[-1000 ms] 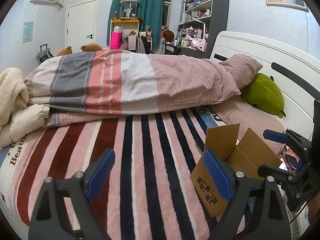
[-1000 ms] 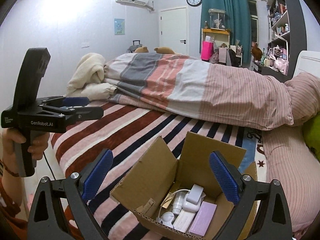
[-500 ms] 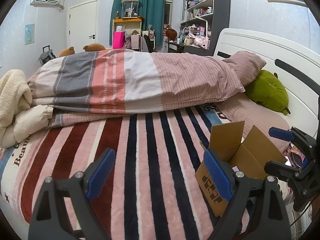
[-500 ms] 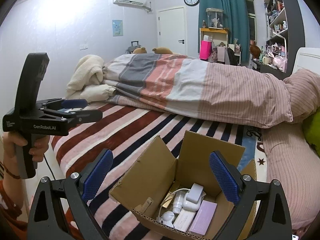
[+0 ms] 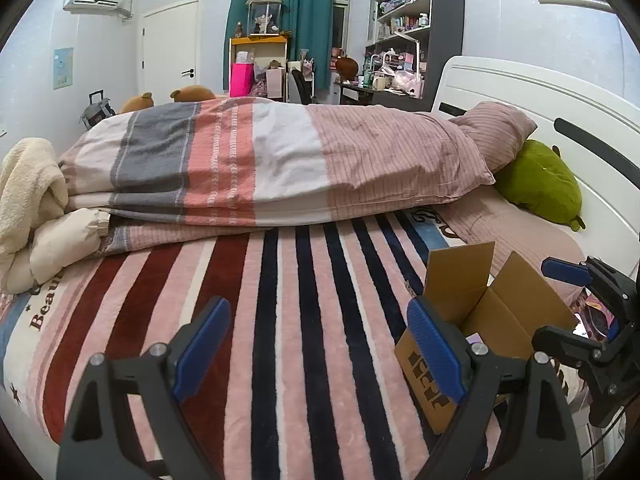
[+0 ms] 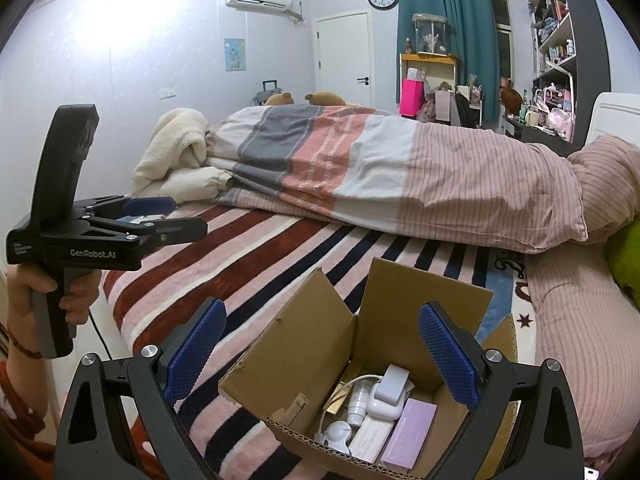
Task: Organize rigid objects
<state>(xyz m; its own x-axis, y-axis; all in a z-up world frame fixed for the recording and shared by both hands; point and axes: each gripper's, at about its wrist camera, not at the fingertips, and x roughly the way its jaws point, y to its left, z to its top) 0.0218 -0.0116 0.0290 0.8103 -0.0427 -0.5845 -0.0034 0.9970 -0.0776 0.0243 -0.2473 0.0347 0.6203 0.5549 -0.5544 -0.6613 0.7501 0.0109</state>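
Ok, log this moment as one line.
left gripper: open, empty, over striped blanket | right gripper: open, above cardboard box | box: open, items inside

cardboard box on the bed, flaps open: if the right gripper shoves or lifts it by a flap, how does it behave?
The cardboard box probably slides poorly and may tip: it sits on the soft striped blanket. A thin, creased flap would likely bend if used as a handle. The small items lie loose inside, so they would probably shift.
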